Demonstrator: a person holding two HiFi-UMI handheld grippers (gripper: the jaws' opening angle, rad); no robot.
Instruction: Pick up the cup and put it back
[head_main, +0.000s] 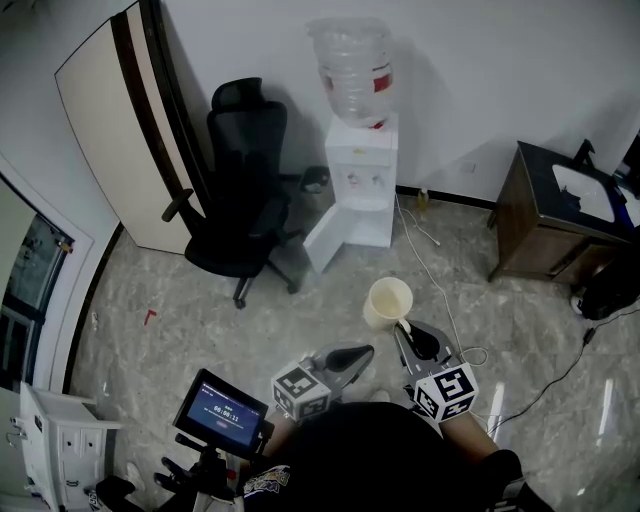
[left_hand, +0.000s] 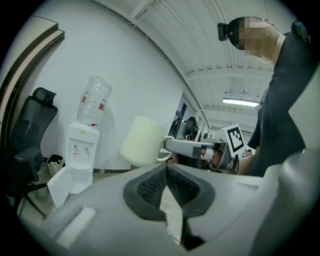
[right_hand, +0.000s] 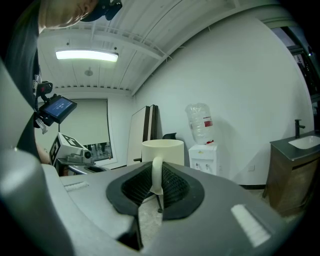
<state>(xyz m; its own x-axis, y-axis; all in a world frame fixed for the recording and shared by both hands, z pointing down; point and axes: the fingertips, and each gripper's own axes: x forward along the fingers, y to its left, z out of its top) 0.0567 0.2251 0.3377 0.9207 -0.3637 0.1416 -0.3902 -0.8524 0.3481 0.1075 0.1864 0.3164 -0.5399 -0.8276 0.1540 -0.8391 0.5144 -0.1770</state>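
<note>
**Item:** cream mug (head_main: 389, 300), ceramic by the look, smooth, cylindrical, with one loop handle (right_hand: 156, 176).

**Location:** I am holding it in the air over the marbled floor (head_main: 200, 300), at 12 o'clock from my right gripper (head_main: 405, 328), mouth roughly upward.

**Grip:** the right jaws are pinching the handle between ribbed black pads, and the body is hanging out front.

**Handling:** I am judging it stiff, slick, breakable and prone to swing about the handle.

**Left gripper** (head_main: 368, 350)**:** jaws pressed together, carrying nothing.

**Surroundings:** a white water dispenser (head_main: 362, 175) is standing at 12 o'clock beyond the mug, and a black office chair (head_main: 235, 200) at 10 o'clock.
</note>
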